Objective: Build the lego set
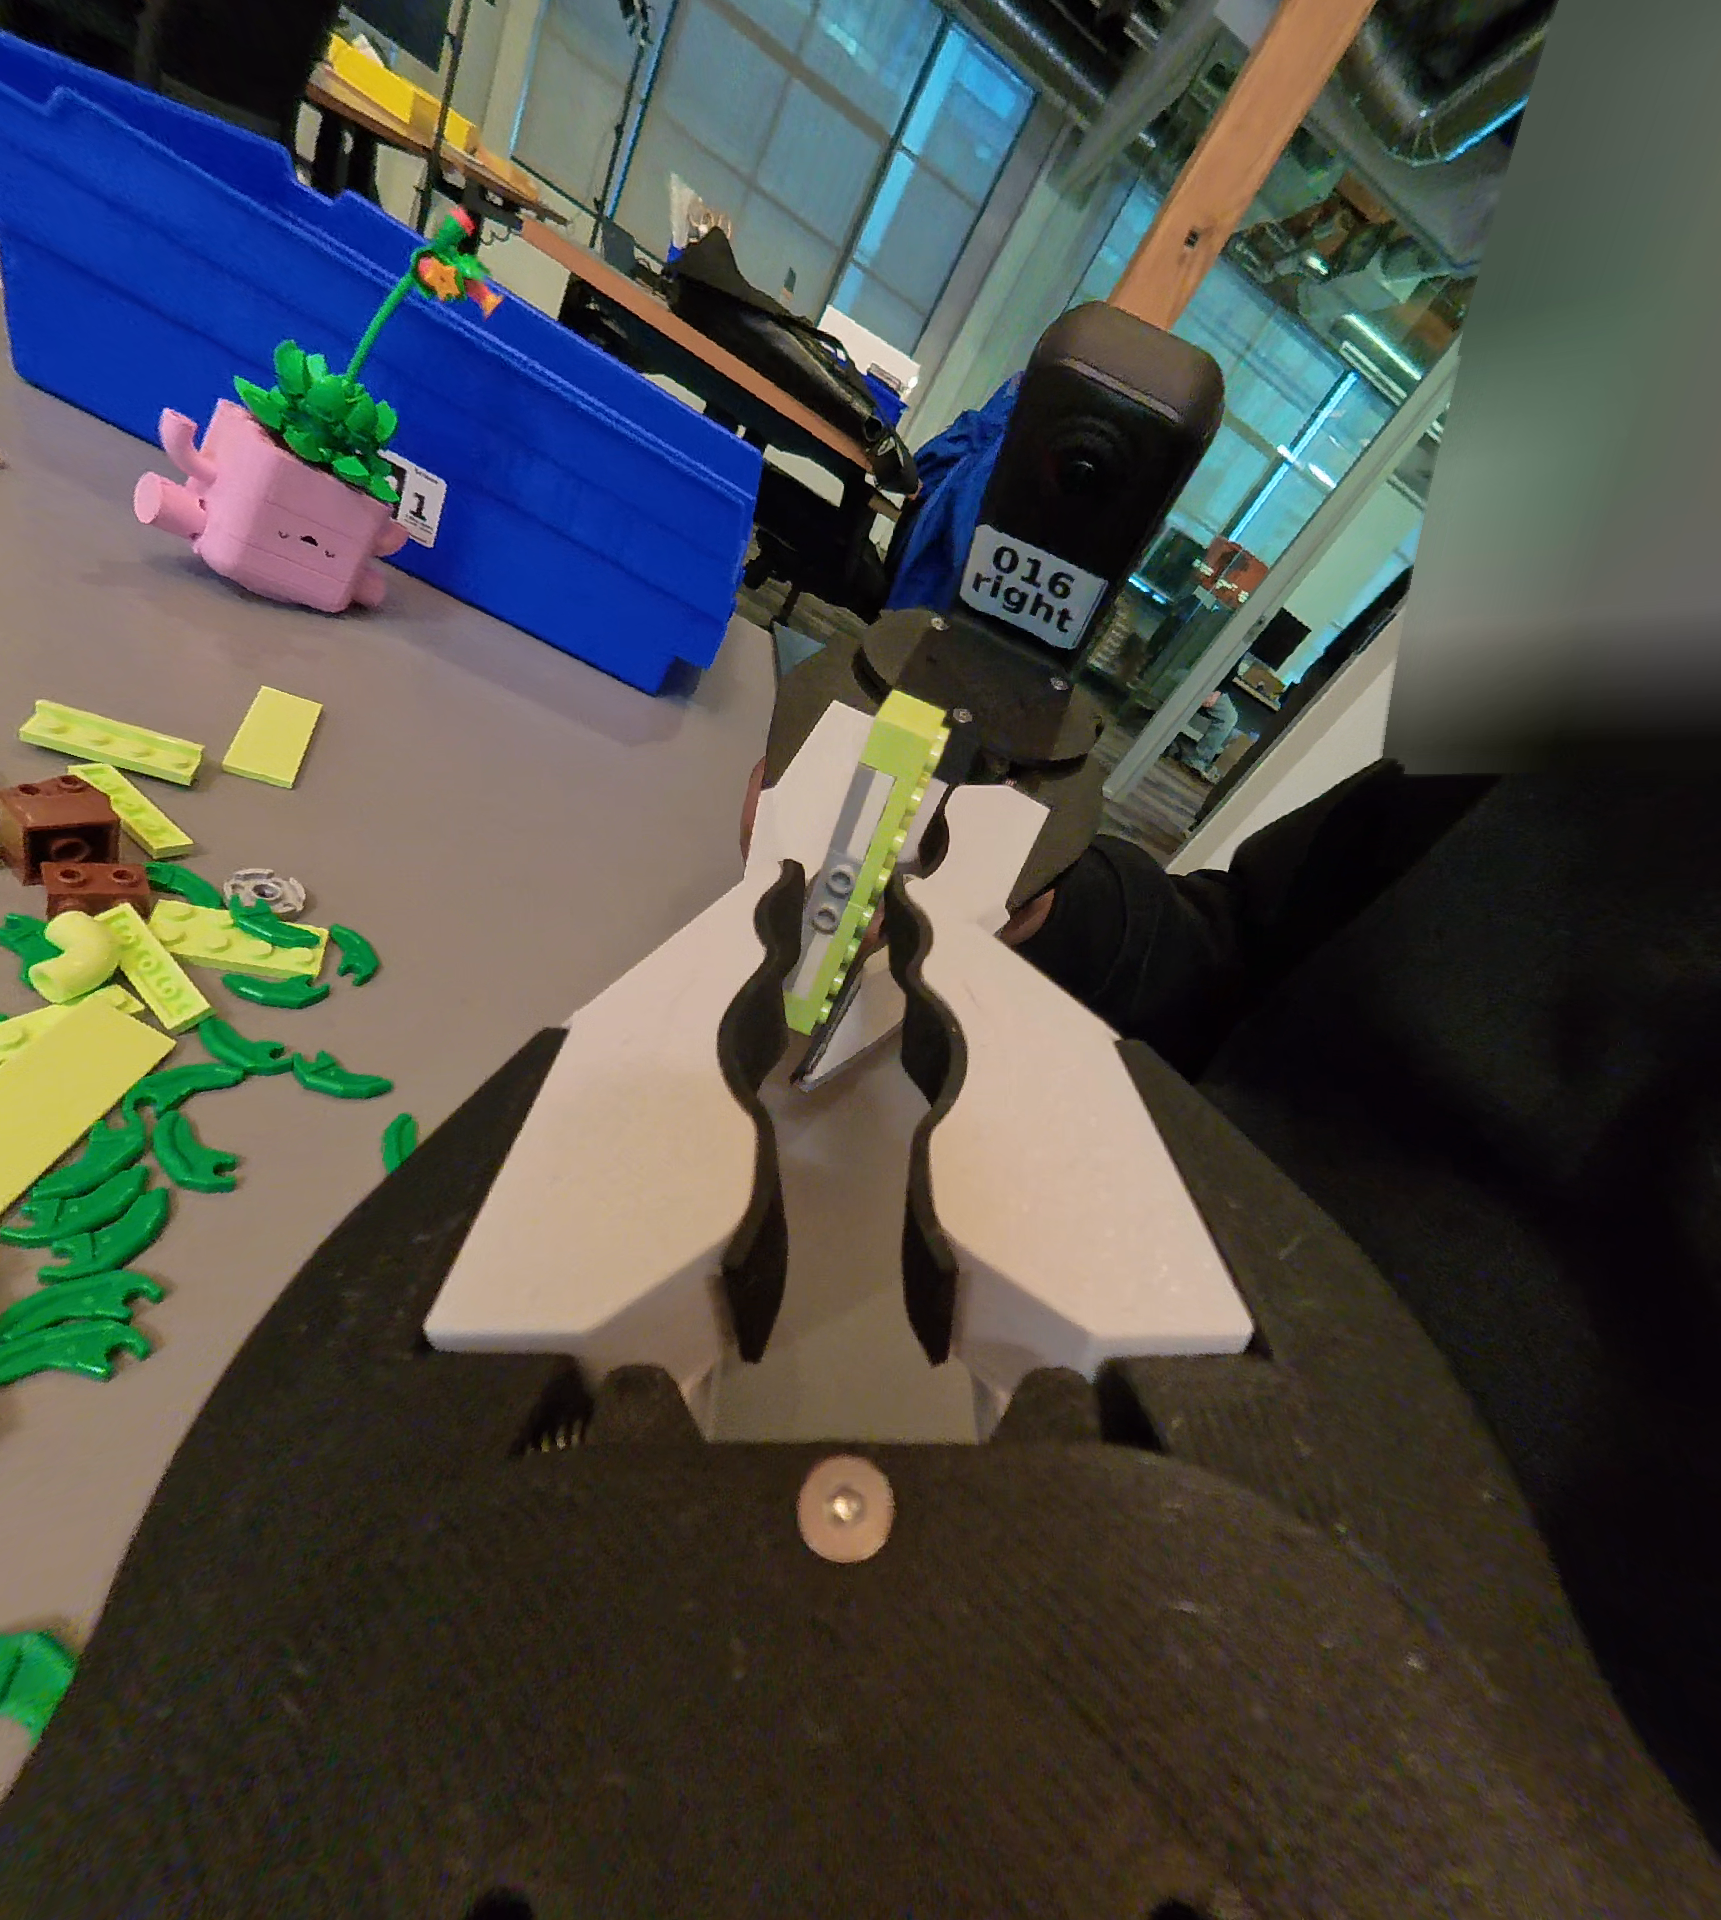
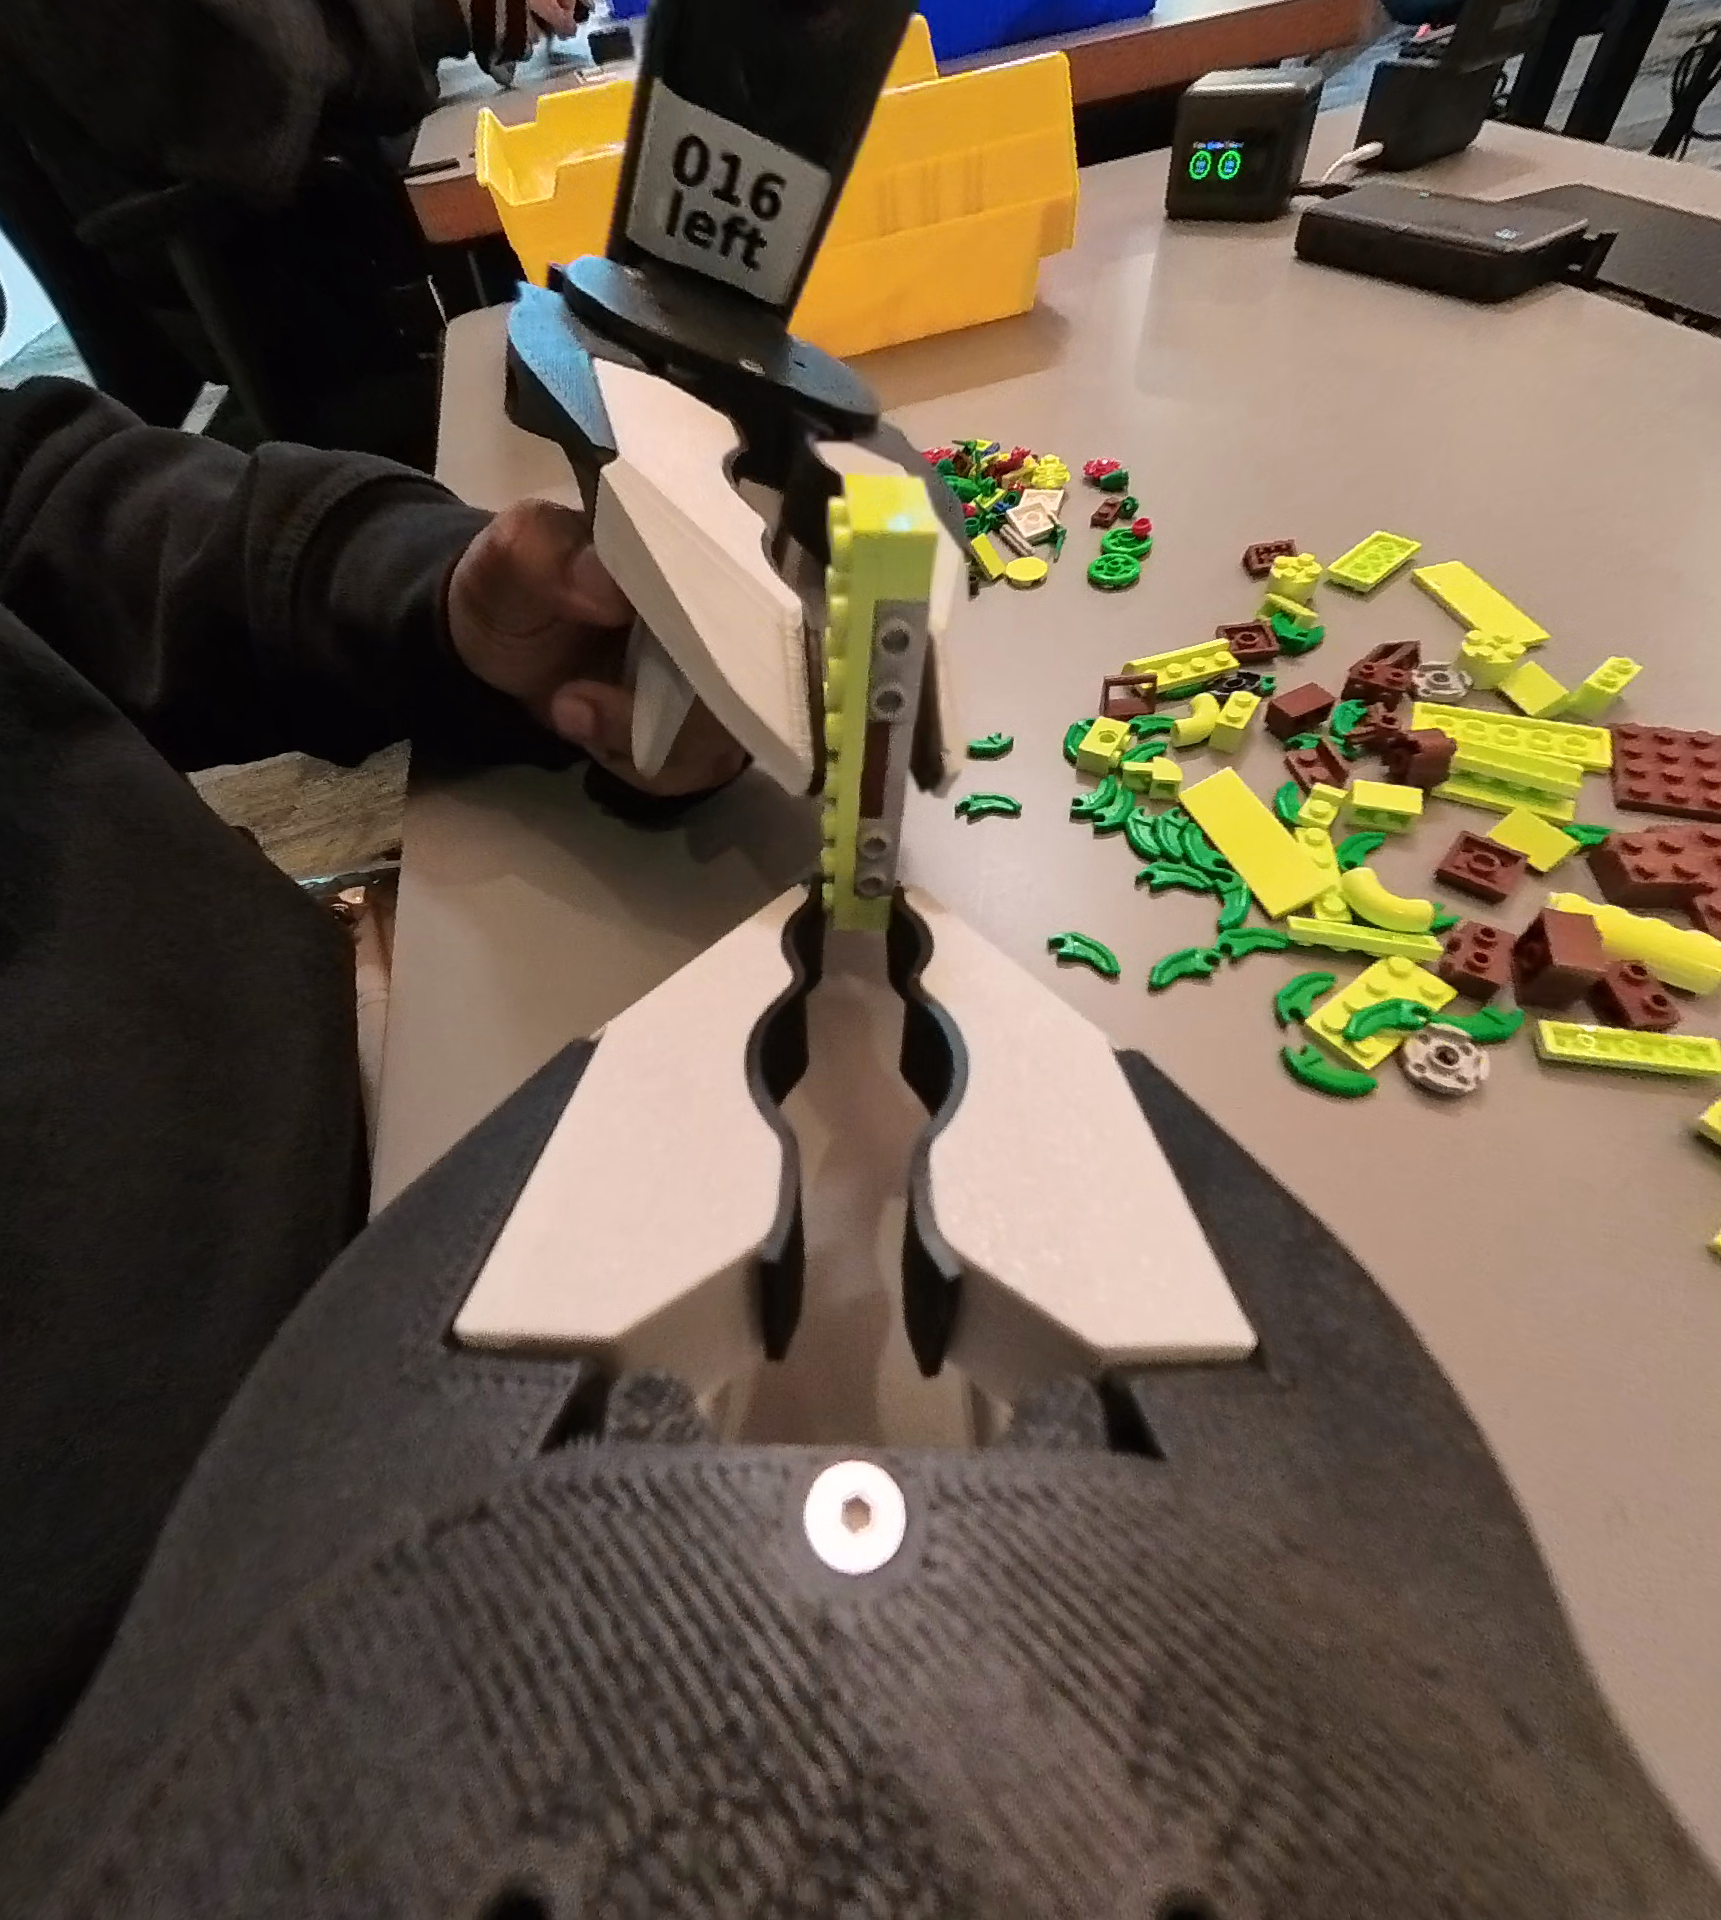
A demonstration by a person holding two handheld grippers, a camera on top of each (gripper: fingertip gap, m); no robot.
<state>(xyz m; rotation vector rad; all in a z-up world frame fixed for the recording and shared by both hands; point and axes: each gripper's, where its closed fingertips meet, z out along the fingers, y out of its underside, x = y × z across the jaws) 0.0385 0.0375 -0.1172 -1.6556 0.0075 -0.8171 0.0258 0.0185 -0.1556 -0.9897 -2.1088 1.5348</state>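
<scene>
While held: lime-and-grey lego panel (image 2: 871,717), both claws clamped on opposite ends.
Left claw (image 1: 840,935): gripping.
Right claw (image 2: 856,914): gripping.
Finished: pink potted plant model (image 1: 279,509), upper left.
Left: loose bricks (image 2: 1407,831) on surface (image 2: 1251,416), most unbuilt.

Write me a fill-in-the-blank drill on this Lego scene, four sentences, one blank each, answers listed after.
1. Both grippers clamp one upright assembly whose main colour is lime ____.
2. The bin behind the pink pot figure is ____.
3. The bin at the far table edge in the right wrist view is ____.
4. The large studded plates beside the loose pieces are ____.

Missing words: green; blue; yellow; brown
</scene>
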